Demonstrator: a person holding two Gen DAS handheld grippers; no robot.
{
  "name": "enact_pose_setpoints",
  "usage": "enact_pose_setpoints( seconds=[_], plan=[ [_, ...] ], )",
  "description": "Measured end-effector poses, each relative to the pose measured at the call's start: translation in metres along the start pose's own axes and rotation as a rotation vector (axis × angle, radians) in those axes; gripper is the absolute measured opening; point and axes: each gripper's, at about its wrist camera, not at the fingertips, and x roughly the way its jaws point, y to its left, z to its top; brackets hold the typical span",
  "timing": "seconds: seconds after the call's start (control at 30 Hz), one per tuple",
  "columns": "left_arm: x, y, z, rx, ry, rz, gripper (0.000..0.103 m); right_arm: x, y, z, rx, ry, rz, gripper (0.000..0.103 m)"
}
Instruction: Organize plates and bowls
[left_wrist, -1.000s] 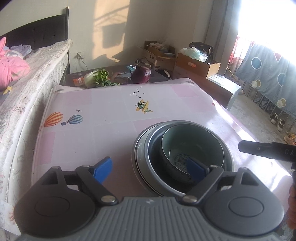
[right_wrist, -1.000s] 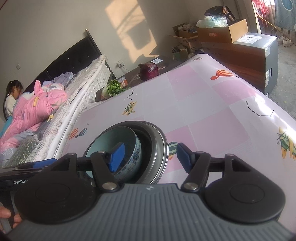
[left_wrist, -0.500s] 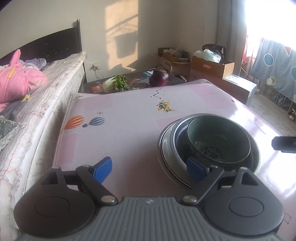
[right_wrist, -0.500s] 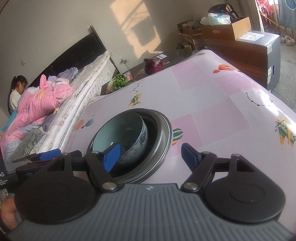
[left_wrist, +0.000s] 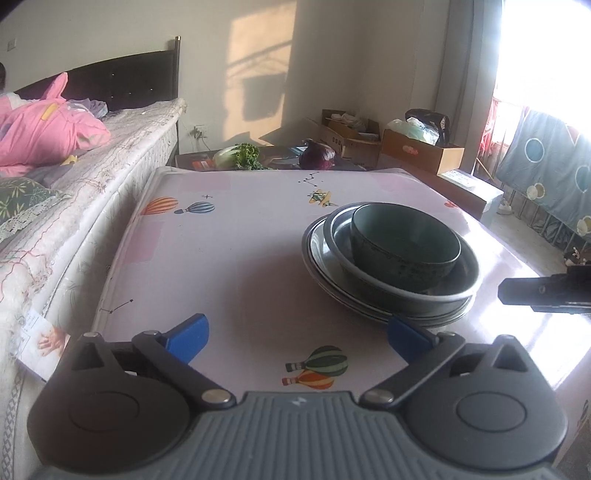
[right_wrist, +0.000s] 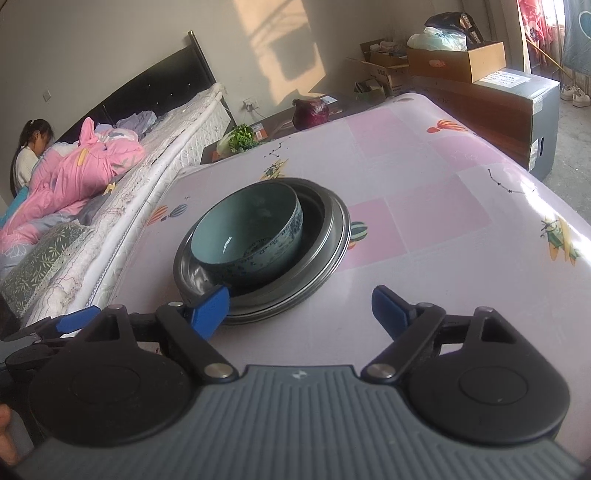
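Two grippers are held low over a table (left_wrist: 229, 258) covered with a pink cloth printed with hot-air balloons, aeroplanes and star lines. At far left a bed (left_wrist: 122, 155) with a pink quilt (left_wrist: 44, 129) runs along the table's edge; a card (left_wrist: 40, 347) lies against the mattress, its print too small to be read. The left gripper (left_wrist: 295, 336) is seen with its blue pads spread wide, the jaws having just been opening, and only bare cloth and a printed balloon lie between them. Just ahead of its right finger, the stack is found: a blue-green bowl (right_wrist: 247, 232) with a blue patterned outside sits in a deeper metal dish (right_wrist: 325, 221), which rests on flat plates (right_wrist: 280, 310). The right gripper (right_wrist: 301, 302) also has its jaws parted and just widened, nothing clamped; its left pad overlaps the stack's near rim, though contact cannot be judged. Beyond the table a purple cabbage (right_wrist: 310, 112) and cardboard boxes (right_wrist: 458, 61) are seen; a white label on the grey box (right_wrist: 506, 78) carries unreadable writing.
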Motion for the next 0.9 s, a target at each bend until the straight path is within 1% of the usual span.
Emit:
enact_pose_setpoints(
  seconds=[0.1, 0.2, 0.3, 0.37, 0.47, 0.53, 0.57, 0.6, 0.63, 0.7, 0.8, 0.9],
  plan=[
    [0.001, -0.002, -0.011, -0.027, 0.033, 0.029, 0.103, 0.001, 0.004, -0.011, -0.015, 0.025, -0.01, 0.089],
    [0.001, -0.001, -0.019, -0.058, 0.048, 0.05, 0.103, 0.0, 0.006, -0.017, -0.022, 0.032, -0.023, 0.09],
    [-0.003, 0.001, -0.017, -0.1, 0.057, 0.059, 0.103, -0.001, 0.008, -0.021, -0.034, 0.033, -0.038, 0.09],
    [-0.006, 0.001, -0.011, -0.103, 0.049, 0.064, 0.103, 0.0, 0.01, -0.022, -0.051, 0.032, -0.05, 0.09],
    [-0.013, -0.006, -0.001, -0.05, 0.03, 0.133, 0.103, -0.001, 0.012, -0.018, -0.07, 0.029, -0.058, 0.091],
    [-0.014, -0.016, 0.006, 0.035, 0.042, 0.177, 0.103, -0.002, 0.015, -0.015, -0.082, 0.026, -0.069, 0.094],
    [-0.014, -0.02, 0.009, 0.072, 0.051, 0.191, 0.103, -0.003, 0.017, -0.013, -0.09, 0.022, -0.077, 0.099],
    [-0.015, -0.024, 0.012, 0.097, 0.057, 0.202, 0.103, -0.004, 0.018, -0.011, -0.098, 0.018, -0.085, 0.102],
    [-0.015, -0.028, 0.015, 0.108, 0.065, 0.211, 0.103, -0.006, 0.021, -0.009, -0.109, 0.017, -0.093, 0.102],
    [-0.014, -0.031, 0.019, 0.098, 0.097, 0.2, 0.103, -0.008, 0.026, -0.006, -0.134, 0.023, -0.108, 0.102],
    [-0.008, -0.029, 0.025, 0.042, 0.174, 0.145, 0.103, -0.011, 0.032, -0.003, -0.163, 0.019, -0.134, 0.102],
    [-0.002, -0.026, 0.027, 0.002, 0.214, 0.137, 0.103, -0.014, 0.033, -0.001, -0.162, 0.028, -0.147, 0.102]
  ],
)
